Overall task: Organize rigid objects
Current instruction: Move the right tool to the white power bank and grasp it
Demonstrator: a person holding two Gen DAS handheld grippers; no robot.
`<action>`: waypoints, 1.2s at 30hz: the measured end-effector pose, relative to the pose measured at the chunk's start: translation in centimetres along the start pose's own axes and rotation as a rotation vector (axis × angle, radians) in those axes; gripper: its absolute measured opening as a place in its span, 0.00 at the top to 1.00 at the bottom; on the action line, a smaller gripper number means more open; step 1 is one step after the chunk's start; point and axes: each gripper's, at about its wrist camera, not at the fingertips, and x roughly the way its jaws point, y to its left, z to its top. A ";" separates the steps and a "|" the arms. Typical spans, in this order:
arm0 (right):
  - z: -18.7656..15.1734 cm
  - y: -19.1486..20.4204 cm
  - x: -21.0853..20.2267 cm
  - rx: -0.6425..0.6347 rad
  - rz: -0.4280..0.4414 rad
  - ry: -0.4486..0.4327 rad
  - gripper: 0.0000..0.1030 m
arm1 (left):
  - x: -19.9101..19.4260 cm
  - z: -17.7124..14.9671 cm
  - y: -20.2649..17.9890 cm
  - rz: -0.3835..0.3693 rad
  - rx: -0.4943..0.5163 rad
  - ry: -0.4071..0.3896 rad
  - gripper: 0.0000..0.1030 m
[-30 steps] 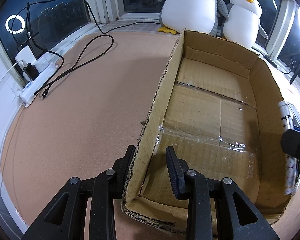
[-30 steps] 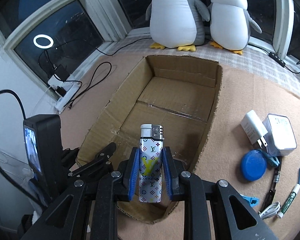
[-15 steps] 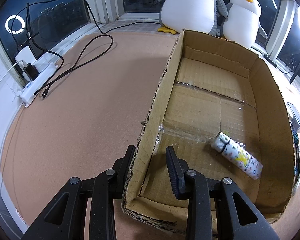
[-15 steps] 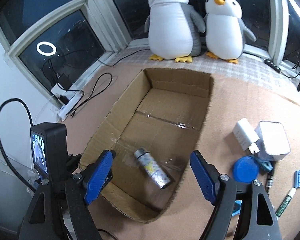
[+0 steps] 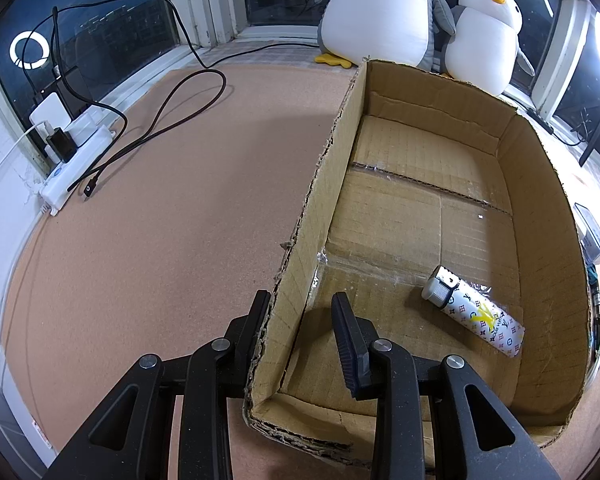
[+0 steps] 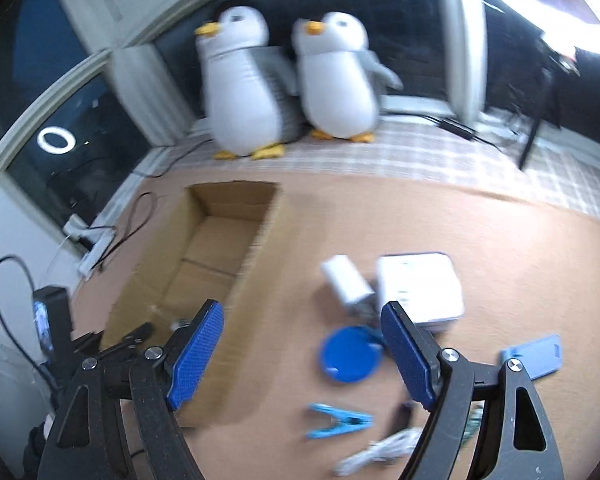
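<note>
Left hand-held gripper stands narrowly parted; right hand-held gripper gapes wide, empty.

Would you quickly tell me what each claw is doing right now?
Left claw: partly open, straddling the near left wall of the brown cardboard box, not visibly clamping it.
Right claw: wide open, holding nothing.

two plush penguins side by side at the window | white power strip with plugged chargers by the left wall | black cable looped on the floor | ring light reflection, probably, in the glass
</note>
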 end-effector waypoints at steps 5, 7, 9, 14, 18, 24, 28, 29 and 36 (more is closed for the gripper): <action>1.0 -4.4 1.1 0.065 -0.042 0.065 0.24 | 0.0 0.0 -0.1 0.001 0.000 0.000 0.67; 1.2 -5.6 1.9 0.089 -0.046 0.103 0.24 | 0.0 0.0 -0.1 0.001 0.000 0.000 0.67; 1.5 -6.8 2.8 0.126 -0.035 0.136 0.24 | 0.0 0.0 -0.1 0.001 0.000 0.000 0.67; 2.3 -8.4 4.8 0.173 -0.017 0.196 0.24 | 0.0 0.0 0.0 0.000 0.000 0.000 0.67; 2.7 -8.5 6.3 0.164 -0.034 0.230 0.24 | 0.0 0.0 0.0 0.000 -0.001 0.000 0.67; 3.1 -8.2 8.3 0.141 -0.088 0.261 0.24 | 0.0 0.0 0.0 -0.001 -0.001 0.001 0.67; 3.1 -8.1 9.4 0.107 -0.127 0.291 0.25 | 0.0 0.0 0.0 0.000 -0.001 0.000 0.67; 3.1 -8.0 9.7 0.097 -0.136 0.299 0.25 | 0.0 0.0 0.0 0.000 -0.001 0.000 0.67; 3.2 -7.8 10.2 0.059 -0.149 0.317 0.25 | 0.0 0.0 0.0 0.000 -0.001 0.001 0.67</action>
